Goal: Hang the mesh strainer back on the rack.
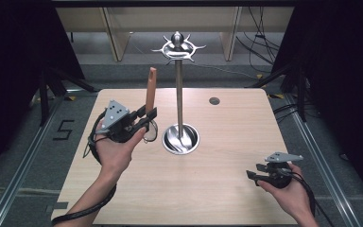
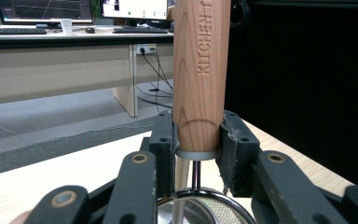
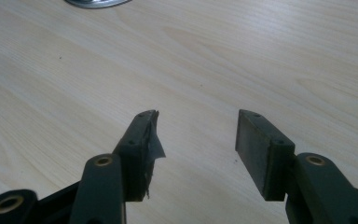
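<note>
A light wooden table [image 1: 227, 189] seen from above, with a tall metal utensil stand [image 1: 179, 94] near its middle. The stand has a round shiny base, 1 upright pole and a ring of hooks at the top.

Just left of the stand's base, the left hand [image 1: 116, 151] holds the left gripper [image 1: 147, 116]. Its 2 jaws are closed tight on the lower end of a wooden handle [image 1: 151, 87], which stands upright and reaches about as high as the middle of the pole. In the left gripper view the handle [image 2: 200, 70] bears the engraved word KITCHEN, and below it hangs a metal mesh strainer bowl [image 2: 200, 207], just beyond the jaws.

To the right of the stand's base and nearer the person, well apart from it, the right hand [image 1: 290, 191] holds the right gripper [image 1: 254, 171] low over bare tabletop. Its jaws stand wide apart with nothing between them; 1 pad has a torn, frayed edge.

Beyond the stand, a small dark round hole [image 1: 214, 100] sits in the tabletop. Cables lie on the grey floor behind the table.
</note>
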`<state>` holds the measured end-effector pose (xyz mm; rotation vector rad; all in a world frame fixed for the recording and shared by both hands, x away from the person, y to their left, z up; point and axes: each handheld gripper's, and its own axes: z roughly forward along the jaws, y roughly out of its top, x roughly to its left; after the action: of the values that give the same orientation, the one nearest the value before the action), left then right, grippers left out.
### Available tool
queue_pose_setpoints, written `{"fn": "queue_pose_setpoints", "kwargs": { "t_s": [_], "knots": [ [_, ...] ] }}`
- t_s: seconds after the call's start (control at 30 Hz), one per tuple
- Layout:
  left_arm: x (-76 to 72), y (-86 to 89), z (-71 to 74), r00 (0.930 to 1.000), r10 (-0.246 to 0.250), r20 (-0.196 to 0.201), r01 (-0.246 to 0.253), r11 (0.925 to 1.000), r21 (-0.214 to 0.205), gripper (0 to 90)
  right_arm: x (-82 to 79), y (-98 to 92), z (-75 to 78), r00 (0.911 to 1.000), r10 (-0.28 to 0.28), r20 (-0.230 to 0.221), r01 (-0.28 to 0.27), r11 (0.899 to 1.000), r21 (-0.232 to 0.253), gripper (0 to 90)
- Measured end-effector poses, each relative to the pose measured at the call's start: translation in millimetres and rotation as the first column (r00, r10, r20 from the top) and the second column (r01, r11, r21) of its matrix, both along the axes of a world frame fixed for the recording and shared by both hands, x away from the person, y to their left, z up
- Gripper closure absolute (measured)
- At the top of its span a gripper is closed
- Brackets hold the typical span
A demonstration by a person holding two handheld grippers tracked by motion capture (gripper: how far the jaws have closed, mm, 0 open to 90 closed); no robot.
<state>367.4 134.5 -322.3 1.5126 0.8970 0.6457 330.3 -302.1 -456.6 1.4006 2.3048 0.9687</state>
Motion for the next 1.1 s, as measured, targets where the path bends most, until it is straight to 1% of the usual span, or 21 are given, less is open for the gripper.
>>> {"fn": "queue_pose_setpoints", "kwargs": {
  "t_s": [0.03, 0.07, 0.1, 0.17, 0.27, 0.3, 0.33, 0.4, 0.43, 0.53, 0.73, 0.8, 0.83, 0.87, 0.97, 1.0, 1.07, 1.1],
  "knots": [
    [0.4, -0.7, 1.3, 1.0000, -0.001, 0.001, 0.001, 1.0000, 0.004, 68.7, -0.7, 1.1, 0.1, 0.9998, -0.011, -0.019, 0.011, 1.000, 0.009, 49.1],
    [0.4, -0.7, 1.3, 1.0000, -0.001, 0.001, 0.001, 1.0000, 0.004, 68.7, -0.4, 0.6, 0.1, 1.0000, -0.004, -0.008, 0.004, 1.000, 0.004, 49.1],
    [0.5, -1.5, 1.7, 1.0000, -0.003, 0.002, 0.003, 1.0000, 0.001, 68.7, -0.4, 0.6, 0.1, 1.0000, -0.003, -0.007, 0.003, 1.000, 0.004, 49.0],
    [1.1, -2.6, 2.6, 1.0000, -0.006, 0.006, 0.005, 1.0000, 0.004, 68.7, -0.2, 0.6, 0.1, 1.0000, -0.002, -0.008, 0.002, 1.000, 0.006, 49.1],
    [1.9, -4.2, 2.7, 0.9999, -0.011, 0.010, 0.011, 0.9999, -0.006, 68.7, -0.9, 1.0, 0.1, 0.9999, -0.010, -0.013, 0.010, 1.000, 0.008, 49.0],
    [2.5, -4.5, 2.7, 0.9999, -0.009, 0.011, 0.009, 0.9999, -0.013, 68.7, 1.5, -0.5, -1.4, 0.9997, 0.017, 0.016, -0.017, 1.000, 0.000, 48.8],
    [2.8, -4.3, 2.7, 0.9999, -0.008, 0.011, 0.008, 0.9999, -0.012, 68.7, 0.3, 0.2, -0.7, 1.0000, 0.004, -0.003, -0.004, 1.000, 0.003, 48.7],
    [3.1, -4.3, 2.7, 0.9999, -0.007, 0.012, 0.007, 0.9999, -0.010, 68.7, 0.4, 0.1, -1.0, 1.0000, 0.008, 0.000, -0.008, 1.000, 0.002, 48.7],
    [3.4, -4.7, 2.8, 0.9999, -0.006, 0.013, 0.006, 0.9999, -0.009, 68.7, 0.9, 0.0, -1.7, 0.9999, 0.014, 0.009, -0.014, 1.000, -0.002, 48.6],
    [3.5, -6.8, 3.3, 0.9998, -0.006, 0.017, 0.006, 1.0000, -0.008, 68.7, 0.3, 0.2, -0.6, 1.0000, 0.006, -0.001, -0.006, 1.000, 0.002, 48.6],
    [4.3, -9.1, 5.8, 0.9997, -0.004, 0.026, 0.005, 0.9999, -0.016, 68.7, 0.2, -0.2, -0.5, 1.0000, 0.002, 0.006, -0.002, 1.000, 0.003, 48.5],
    [4.5, -9.8, 6.7, 0.9996, -0.005, 0.027, 0.006, 0.9999, -0.014, 68.7, 1.2, -0.3, -1.3, 0.9998, 0.015, 0.014, -0.015, 1.000, 0.005, 48.5],
    [4.8, -10.5, 7.2, 0.9996, -0.004, 0.028, 0.005, 0.9998, -0.017, 68.7, 1.2, -0.3, -1.3, 0.9998, 0.015, 0.014, -0.015, 1.000, 0.005, 48.5],
    [5.3, -11.3, 8.1, 0.9995, -0.004, 0.030, 0.005, 0.9998, -0.018, 68.7, 0.2, 0.2, -0.6, 1.0000, 0.005, -0.003, -0.005, 1.000, 0.003, 48.5],
    [5.9, -12.7, 8.9, 0.9994, -0.005, 0.033, 0.006, 0.9998, -0.021, 68.7, 0.3, 0.1, -0.7, 1.0000, 0.006, -0.001, -0.006, 1.000, 0.002, 48.5],
    [6.0, -13.3, 9.1, 0.9994, -0.004, 0.034, 0.005, 0.9998, -0.021, 68.7, 1.2, -0.4, -1.4, 0.9997, 0.016, 0.018, -0.017, 1.000, 0.002, 48.5],
    [6.2, -14.4, 9.2, 0.9994, -0.001, 0.036, 0.002, 0.9997, -0.025, 68.7, 1.2, -0.6, -1.3, 0.9997, 0.015, 0.017, -0.015, 1.000, 0.002, 48.4],
    [6.6, -15.7, 9.4, 0.9993, 0.004, 0.038, -0.003, 0.9997, -0.023, 68.7, 0.2, -0.2, -0.8, 1.0000, 0.004, 0.005, -0.004, 1.000, 0.002, 48.3]
  ]
}}
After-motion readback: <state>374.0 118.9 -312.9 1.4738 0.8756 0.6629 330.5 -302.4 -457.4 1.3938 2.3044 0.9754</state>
